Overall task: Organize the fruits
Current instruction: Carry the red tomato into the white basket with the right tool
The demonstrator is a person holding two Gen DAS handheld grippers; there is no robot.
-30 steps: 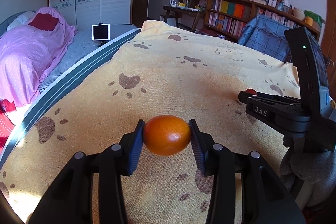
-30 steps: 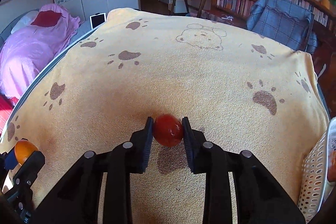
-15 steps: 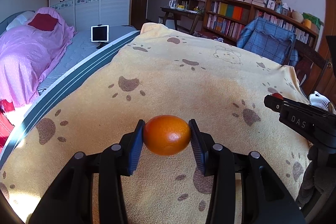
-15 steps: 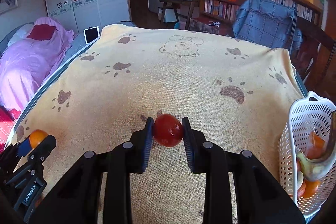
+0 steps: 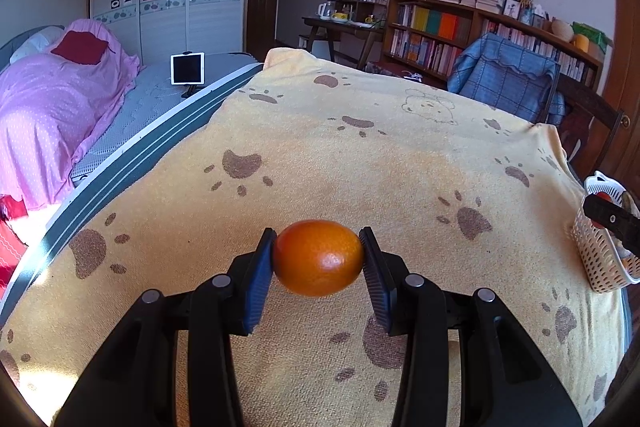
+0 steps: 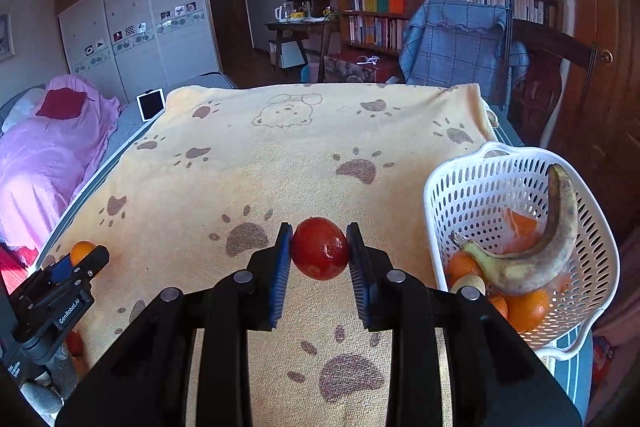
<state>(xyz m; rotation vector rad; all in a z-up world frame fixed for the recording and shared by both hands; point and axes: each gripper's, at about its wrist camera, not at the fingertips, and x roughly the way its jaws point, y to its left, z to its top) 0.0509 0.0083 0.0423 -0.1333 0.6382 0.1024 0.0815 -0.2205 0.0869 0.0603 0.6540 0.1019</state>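
My left gripper is shut on an orange and holds it above the yellow paw-print blanket. My right gripper is shut on a red tomato, held above the blanket just left of a white perforated basket. The basket holds a spotted banana and several oranges. The basket also shows at the right edge of the left wrist view. The left gripper with its orange shows at the lower left of the right wrist view.
The blanket covers a table with striped edges. A bed with a pink cover lies to the left. A chair with a blue plaid throw and bookshelves stand beyond the far edge.
My right gripper has moved right with the tomato, bringing the basket fully into its view. The left gripper holds the orange in about the same place.
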